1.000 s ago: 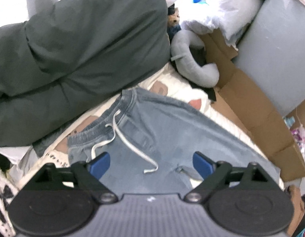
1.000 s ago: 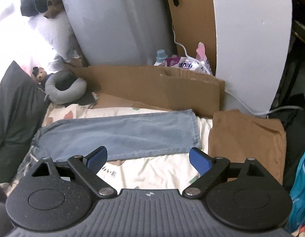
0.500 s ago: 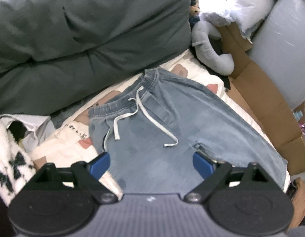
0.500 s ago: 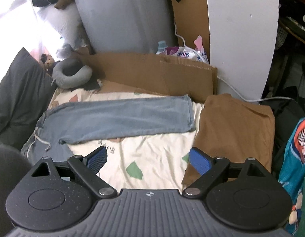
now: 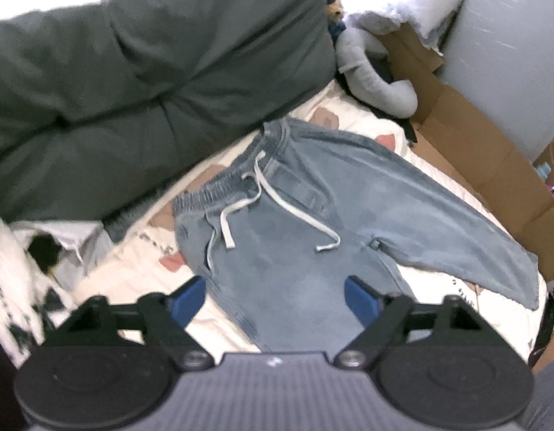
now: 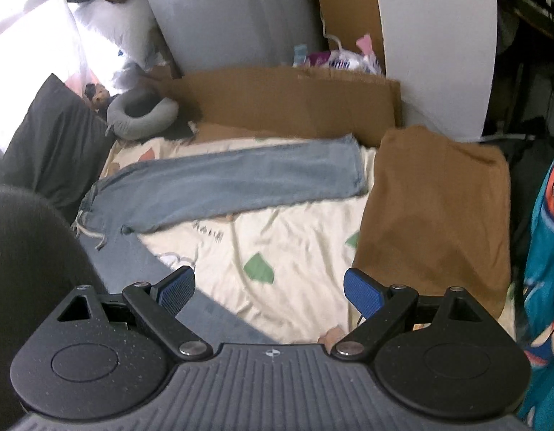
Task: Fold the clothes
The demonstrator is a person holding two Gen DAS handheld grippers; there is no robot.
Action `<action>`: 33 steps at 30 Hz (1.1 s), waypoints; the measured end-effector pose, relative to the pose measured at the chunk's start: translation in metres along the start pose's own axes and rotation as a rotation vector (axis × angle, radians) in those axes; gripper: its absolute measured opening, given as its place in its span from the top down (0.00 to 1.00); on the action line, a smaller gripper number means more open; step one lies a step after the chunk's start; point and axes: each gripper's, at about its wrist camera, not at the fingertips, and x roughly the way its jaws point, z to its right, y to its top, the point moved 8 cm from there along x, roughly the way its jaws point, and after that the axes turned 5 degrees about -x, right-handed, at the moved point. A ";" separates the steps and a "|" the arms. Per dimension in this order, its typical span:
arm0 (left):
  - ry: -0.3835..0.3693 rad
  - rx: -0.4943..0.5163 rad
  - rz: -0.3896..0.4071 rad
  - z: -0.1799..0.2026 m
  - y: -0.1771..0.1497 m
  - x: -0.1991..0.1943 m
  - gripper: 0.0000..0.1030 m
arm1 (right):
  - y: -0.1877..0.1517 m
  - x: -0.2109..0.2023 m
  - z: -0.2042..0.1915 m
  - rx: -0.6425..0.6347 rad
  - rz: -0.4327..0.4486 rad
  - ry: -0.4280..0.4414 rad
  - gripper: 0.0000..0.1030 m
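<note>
The jeans (image 5: 298,230) lie spread flat on the bed (image 6: 277,251), legs apart, soft and limp, best pinched at waistband or hem, under the left gripper (image 5: 275,296) and right gripper (image 6: 269,287), both wide and empty.

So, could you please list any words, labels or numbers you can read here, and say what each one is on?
None can be read.
Bedsheet: small dark printed characters below the jeans, too blurred to read.
Packets behind the cardboard: printing too small and blurred.
Left gripper and right gripper: a small round mark each, no text.
</note>
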 end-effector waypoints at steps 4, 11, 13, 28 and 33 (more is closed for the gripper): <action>0.002 -0.066 -0.053 -0.018 -0.018 0.029 0.37 | -0.029 0.008 0.005 0.042 -0.035 -0.012 0.09; 0.013 -0.136 -0.145 -0.038 -0.052 0.078 0.44 | -0.068 0.023 0.006 0.047 -0.089 -0.038 0.11; 0.024 -0.135 -0.164 -0.039 -0.060 0.087 0.44 | -0.079 0.031 0.006 0.044 -0.115 -0.042 0.12; 0.040 -0.132 -0.237 -0.024 -0.095 0.144 0.61 | -0.139 0.077 0.001 0.026 -0.263 -0.069 0.16; 0.057 -0.138 -0.264 -0.028 -0.103 0.169 0.63 | -0.158 0.084 0.002 0.036 -0.312 -0.083 0.16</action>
